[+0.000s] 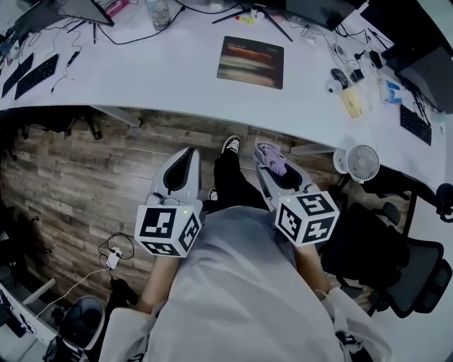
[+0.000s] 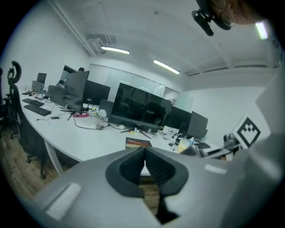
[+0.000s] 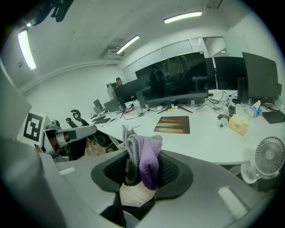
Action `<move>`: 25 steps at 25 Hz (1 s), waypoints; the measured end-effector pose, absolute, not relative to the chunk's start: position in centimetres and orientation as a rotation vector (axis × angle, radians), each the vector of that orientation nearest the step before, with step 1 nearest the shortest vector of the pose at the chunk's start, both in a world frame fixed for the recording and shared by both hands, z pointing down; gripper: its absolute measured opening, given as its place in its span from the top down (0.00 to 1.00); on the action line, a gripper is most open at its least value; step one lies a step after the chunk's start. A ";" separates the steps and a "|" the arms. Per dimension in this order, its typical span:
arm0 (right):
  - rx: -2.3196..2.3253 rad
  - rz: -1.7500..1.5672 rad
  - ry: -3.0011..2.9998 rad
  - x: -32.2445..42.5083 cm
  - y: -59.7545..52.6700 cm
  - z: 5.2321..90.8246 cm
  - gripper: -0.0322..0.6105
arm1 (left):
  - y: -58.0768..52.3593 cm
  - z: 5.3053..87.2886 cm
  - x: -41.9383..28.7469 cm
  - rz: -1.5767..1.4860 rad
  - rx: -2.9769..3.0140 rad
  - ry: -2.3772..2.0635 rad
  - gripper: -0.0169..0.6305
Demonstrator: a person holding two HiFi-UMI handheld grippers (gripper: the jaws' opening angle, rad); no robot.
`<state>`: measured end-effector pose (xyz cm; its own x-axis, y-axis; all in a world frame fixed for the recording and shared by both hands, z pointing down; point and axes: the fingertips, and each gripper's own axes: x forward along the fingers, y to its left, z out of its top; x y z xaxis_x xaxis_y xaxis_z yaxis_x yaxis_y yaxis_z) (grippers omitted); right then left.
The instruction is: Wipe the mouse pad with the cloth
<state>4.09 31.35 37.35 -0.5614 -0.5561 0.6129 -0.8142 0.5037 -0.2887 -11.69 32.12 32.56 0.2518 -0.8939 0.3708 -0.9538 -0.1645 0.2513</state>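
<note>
Curved white table [image 1: 177, 78] spans the head view's top, the mouse pad [image 1: 250, 62] flat on it, well ahead of me across wooden floor [image 1: 85, 177]. Left gripper view: on my left gripper [image 2: 144, 149] the jaws meet, holding nothing. Right gripper view: my right gripper [image 3: 142, 152] clamps the bunched cloth [image 3: 149, 165]; it looks soft, light and floppy, and should wipe easily.

surface: white desk [image 1: 177, 71] | on it: mouse pad [image 1: 250, 62], keyboard [image 1: 37, 76], bottle [image 1: 158, 13]
</note>
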 end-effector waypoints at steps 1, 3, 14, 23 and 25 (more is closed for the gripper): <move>1.130 0.793 -2.312 3.9 30.1 37.3 0.70 | 31.0 32.7 -11.7 0.212 2.115 -1.670 0.97; 1.134 0.816 -2.326 3.5 27.5 37.2 0.70 | 28.6 32.8 -11.9 0.254 2.131 -1.655 0.97; 1.147 0.920 -2.290 1.0 13.5 38.5 0.71 | 14.1 35.6 -11.9 0.363 2.129 -1.552 0.97; 1.145 1.014 -2.238 0.1 2.7 40.5 0.71 | 4.4 39.3 -11.7 0.418 2.072 -1.509 0.97; 1.129 1.051 -2.231 -0.4 1.0 41.0 0.71 | 3.0 40.2 -11.8 0.476 2.078 -1.525 0.97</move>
